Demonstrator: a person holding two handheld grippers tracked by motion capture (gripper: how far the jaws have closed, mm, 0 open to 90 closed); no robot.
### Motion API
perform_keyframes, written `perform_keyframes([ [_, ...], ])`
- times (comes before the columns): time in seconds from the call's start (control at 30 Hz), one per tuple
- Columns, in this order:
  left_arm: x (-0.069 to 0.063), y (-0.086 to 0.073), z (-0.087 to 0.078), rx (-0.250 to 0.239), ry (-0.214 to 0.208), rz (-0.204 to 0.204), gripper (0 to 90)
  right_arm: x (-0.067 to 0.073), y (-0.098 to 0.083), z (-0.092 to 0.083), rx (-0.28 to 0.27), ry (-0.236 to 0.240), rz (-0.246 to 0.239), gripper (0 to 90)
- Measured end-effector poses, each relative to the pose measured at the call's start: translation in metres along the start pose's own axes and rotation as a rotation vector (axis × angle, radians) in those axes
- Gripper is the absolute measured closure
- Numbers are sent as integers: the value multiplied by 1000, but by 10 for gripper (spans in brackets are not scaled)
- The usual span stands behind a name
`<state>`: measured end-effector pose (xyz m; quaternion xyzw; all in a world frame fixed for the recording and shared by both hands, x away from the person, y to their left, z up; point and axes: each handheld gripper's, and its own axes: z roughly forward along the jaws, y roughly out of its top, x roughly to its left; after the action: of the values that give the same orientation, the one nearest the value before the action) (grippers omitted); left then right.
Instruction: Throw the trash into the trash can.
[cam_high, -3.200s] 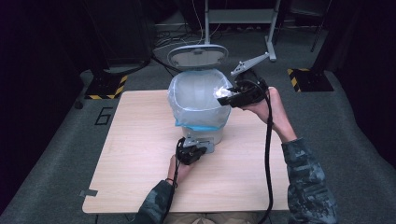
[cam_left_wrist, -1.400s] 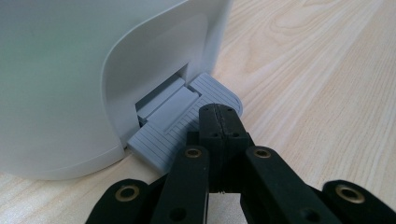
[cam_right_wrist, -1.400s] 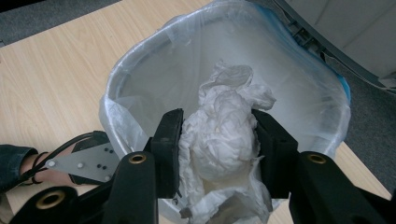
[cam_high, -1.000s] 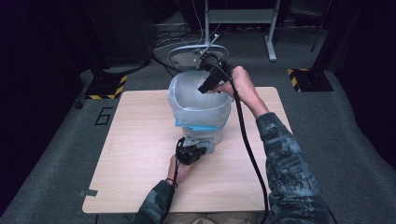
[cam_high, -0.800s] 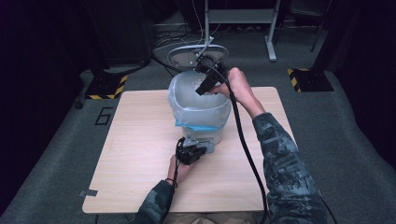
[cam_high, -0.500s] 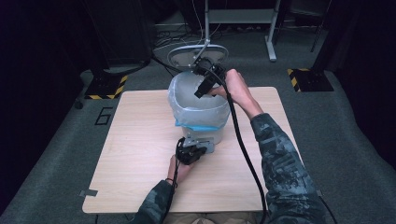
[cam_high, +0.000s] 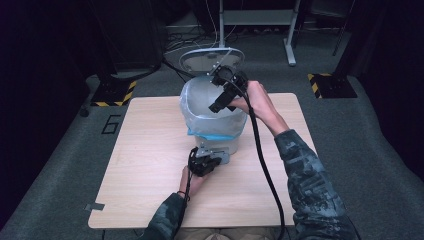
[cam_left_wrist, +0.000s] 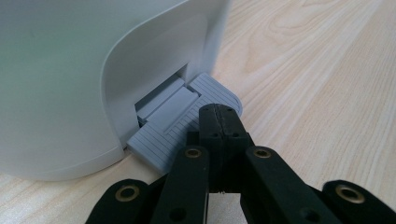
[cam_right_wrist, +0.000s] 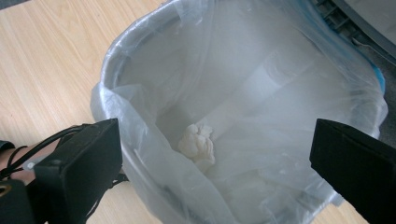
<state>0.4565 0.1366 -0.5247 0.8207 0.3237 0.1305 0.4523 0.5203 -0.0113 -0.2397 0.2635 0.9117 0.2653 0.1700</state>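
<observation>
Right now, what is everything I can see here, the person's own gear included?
Table: one, pale wood, middle of the high view.
Pedal bin: one, white, on the table, lid raised behind.
Bin liner: one, clear plastic, folded over the bin's rim.
Crumpled tissue: one, white, lying inside the liner.
Pedal: one, grey, at the bin's foot.
Left gripper: black, jaws shut, tips resting on the pedal.
Right gripper: black, over the bin's mouth, jaws just opened wide, nothing between them.
Sleeves: two, dark camouflage.
</observation>
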Motion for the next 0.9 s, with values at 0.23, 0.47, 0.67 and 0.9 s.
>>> perform_keyframes([
  [0.23,-1,0,0,2,6,1,898,6,-18,-12,-33,-55,-23,0],
  [0.47,-1,0,0,3,5,3,898,8,-37,-27,-72,-64,-15,0],
  [0.67,0,0,1,1,-4,-2,898,12,-53,-31,-74,-76,-1,0],
  [0.9,0,0,2,-9,-20,-19,898,15,-71,-38,-75,-98,-1,0],
])
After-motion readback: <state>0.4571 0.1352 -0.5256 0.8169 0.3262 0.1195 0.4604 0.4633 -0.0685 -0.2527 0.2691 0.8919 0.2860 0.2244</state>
